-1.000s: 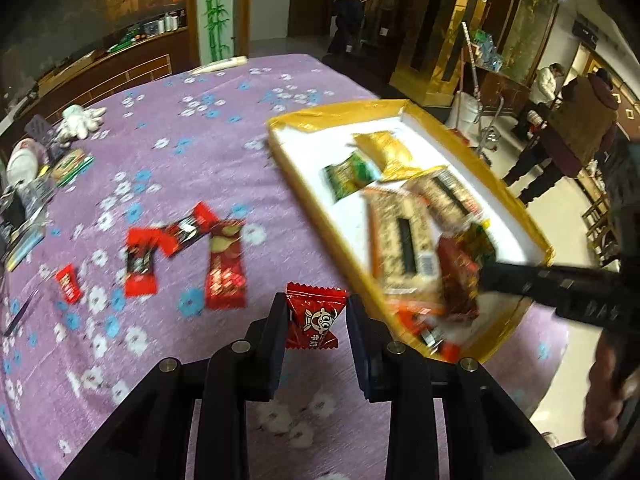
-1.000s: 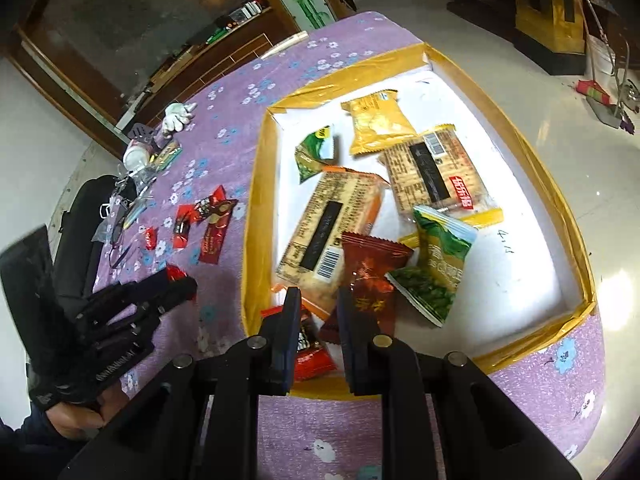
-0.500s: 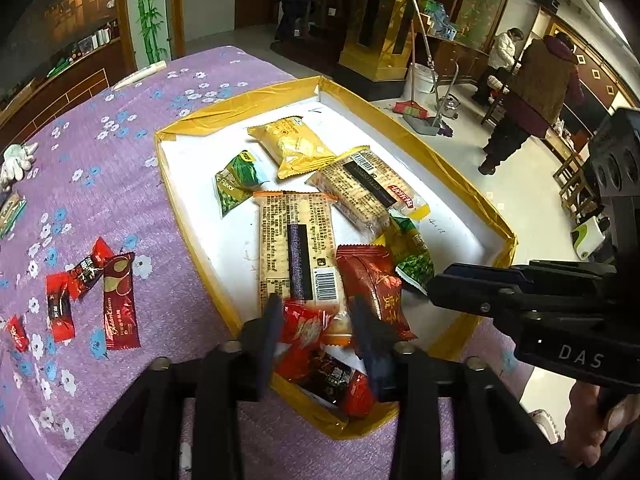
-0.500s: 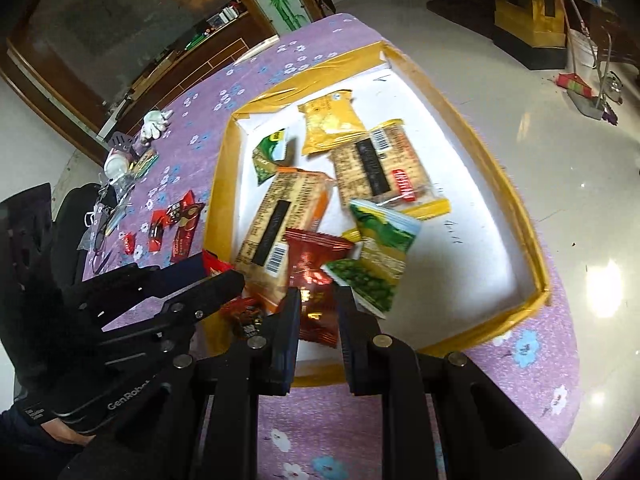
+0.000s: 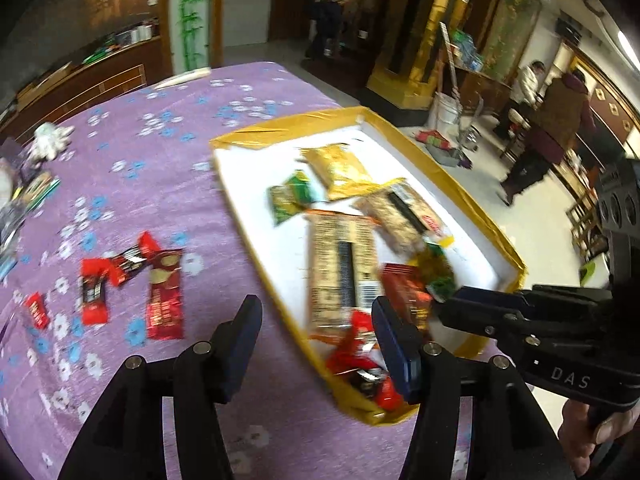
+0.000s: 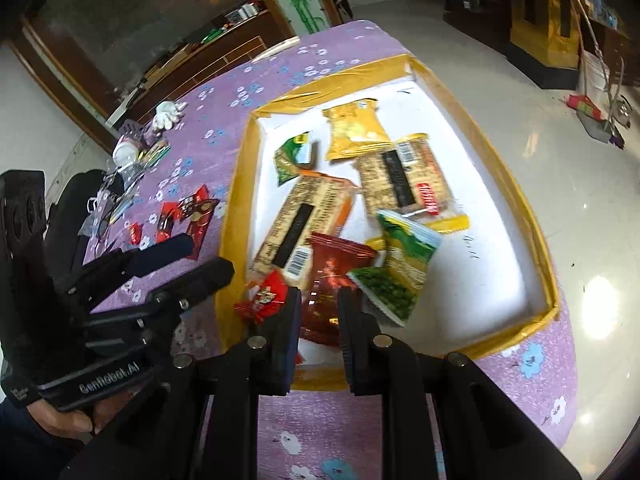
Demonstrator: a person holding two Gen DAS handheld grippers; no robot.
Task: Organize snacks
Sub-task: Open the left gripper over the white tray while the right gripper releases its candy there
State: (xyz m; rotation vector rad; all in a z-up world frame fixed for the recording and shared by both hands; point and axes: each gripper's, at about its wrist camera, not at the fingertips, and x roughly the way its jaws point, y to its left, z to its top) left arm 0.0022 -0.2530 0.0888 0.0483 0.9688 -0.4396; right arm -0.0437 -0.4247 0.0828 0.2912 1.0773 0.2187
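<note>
1. One second earlier the left gripper held a small red candy over the cloth. Now its jaws are opening with nothing between them, and the candy lies in the near corner of the yellow-rimmed tray, on the other red wrappers.
2. I judge that one more snack is now sorted, and that the left gripper is free for the next piece.
3. The right gripper is almost closed, as before. A dark red packet sits behind its fingertips, but I cannot tell if the pads press on it.
4. Some snacks are not yet in the tray: a dark red bar and several small red wrappers lie together on the cloth, left of the tray, well apart from both grippers.
5. The surface is a table with a purple cloth with white and blue flowers. At its far left edge there are small mixed things, blurred.
6. The room is a big hall with a shiny floor, golden columns and a wooden counter. A few people stand far behind the table.
</note>
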